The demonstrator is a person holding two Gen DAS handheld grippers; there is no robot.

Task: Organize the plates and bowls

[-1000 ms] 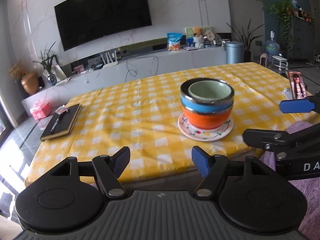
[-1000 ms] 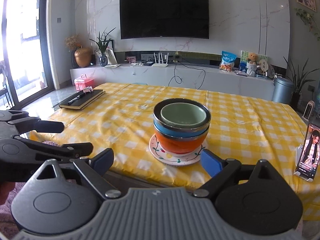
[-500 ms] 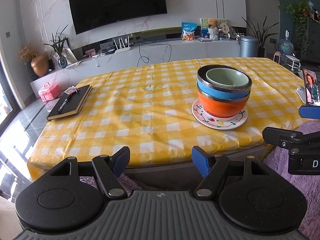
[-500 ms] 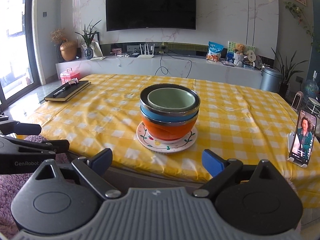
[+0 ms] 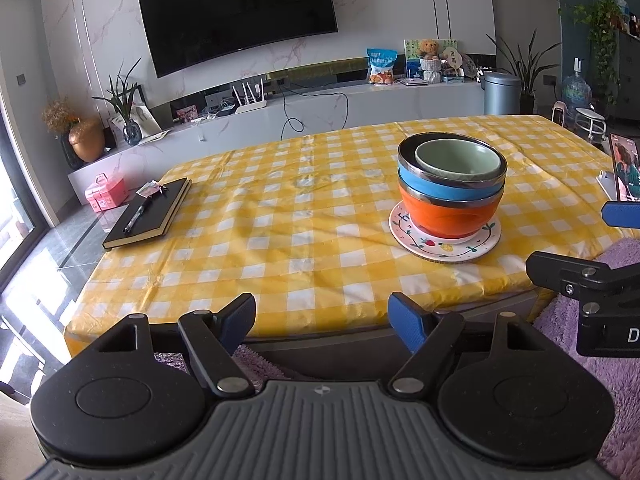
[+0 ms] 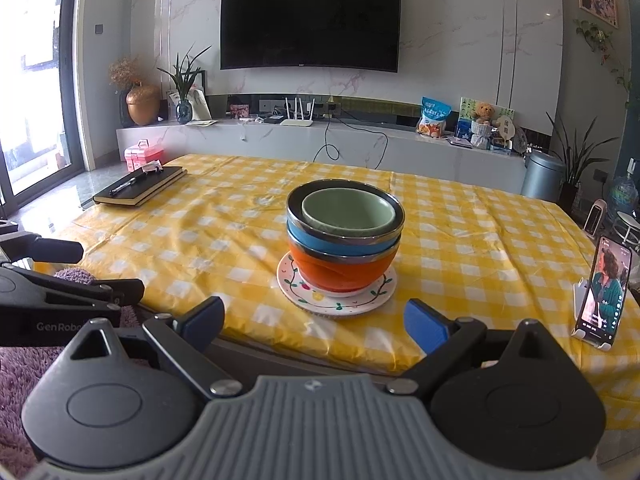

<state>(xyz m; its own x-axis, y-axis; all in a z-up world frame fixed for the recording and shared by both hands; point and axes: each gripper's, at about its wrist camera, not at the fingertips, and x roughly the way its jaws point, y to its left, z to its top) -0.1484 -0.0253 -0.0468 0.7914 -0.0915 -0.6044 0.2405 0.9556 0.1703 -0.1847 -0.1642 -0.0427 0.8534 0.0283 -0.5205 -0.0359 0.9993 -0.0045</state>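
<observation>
A stack of three bowls stands on a small floral plate (image 5: 444, 246) (image 6: 336, 304) on the yellow checked table. An orange bowl (image 5: 448, 216) (image 6: 340, 272) is at the bottom, a blue bowl (image 5: 444, 190) (image 6: 340, 240) sits in it, and a green bowl (image 5: 458, 158) (image 6: 348, 212) sits on top. My left gripper (image 5: 322, 320) is open and empty, short of the table's near edge, left of the stack. My right gripper (image 6: 314, 320) is open and empty, just short of the near edge in front of the plate.
A black notebook with a pen (image 5: 148, 214) (image 6: 140, 186) lies at the table's left corner. A phone on a stand (image 6: 604, 292) (image 5: 624, 168) stands at the right edge. A purple rug (image 5: 608, 320) lies below the table. A TV console runs along the far wall.
Both grippers have drawn back from the table and stayed open. The bowl stack and plate have not moved.
</observation>
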